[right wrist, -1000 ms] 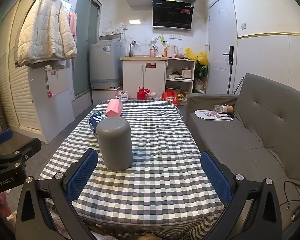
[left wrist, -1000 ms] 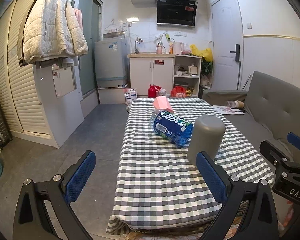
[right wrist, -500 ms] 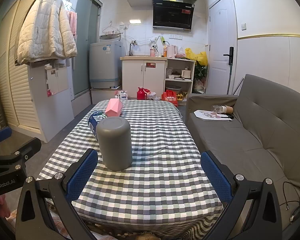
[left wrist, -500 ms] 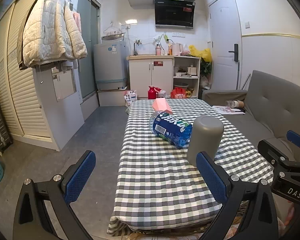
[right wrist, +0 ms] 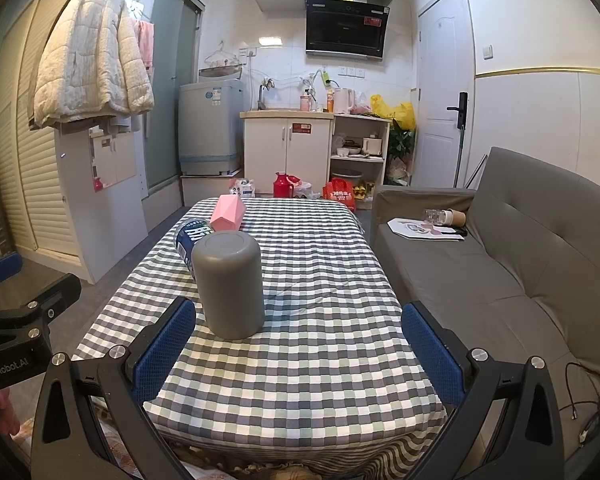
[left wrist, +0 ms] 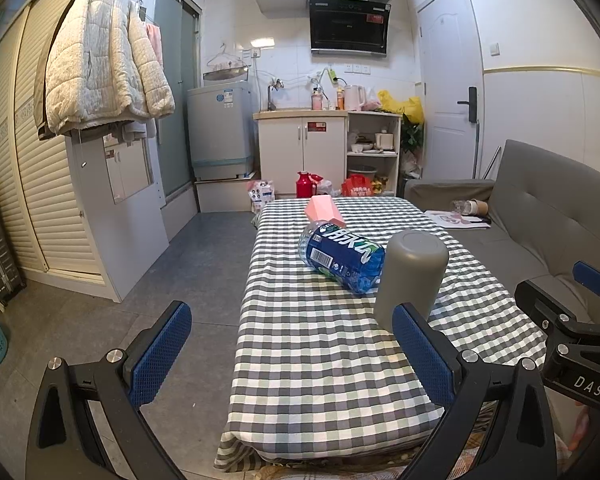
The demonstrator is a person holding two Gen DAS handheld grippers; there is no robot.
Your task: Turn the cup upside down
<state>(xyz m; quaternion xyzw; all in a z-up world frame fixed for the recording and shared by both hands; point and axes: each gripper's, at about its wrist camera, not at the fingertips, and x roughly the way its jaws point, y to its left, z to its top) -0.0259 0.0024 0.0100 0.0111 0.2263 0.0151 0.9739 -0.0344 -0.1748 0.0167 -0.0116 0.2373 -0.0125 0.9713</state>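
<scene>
Two claws hang short of the near edge of the tabletop (right wrist: 320,352), both spread wide and grasping nothing: the left claw (left wrist: 290,354) with its pads off the tabletop's left side over grey floor tiles (left wrist: 188,256), the right claw (right wrist: 300,350) centred on the near edge. The smooth matte grey cylindrical cup (right wrist: 229,283) stands mouth-down, flat base up, on the near-left part of the grey-and-white checked cloth, apart from both claws. Just behind it lies a clear plastic bottle with a blue label (left wrist: 342,258) on its side, then a faceted pink box (right wrist: 228,212). A grey upholstered sofa (right wrist: 500,264) flanks the right edge.
</scene>
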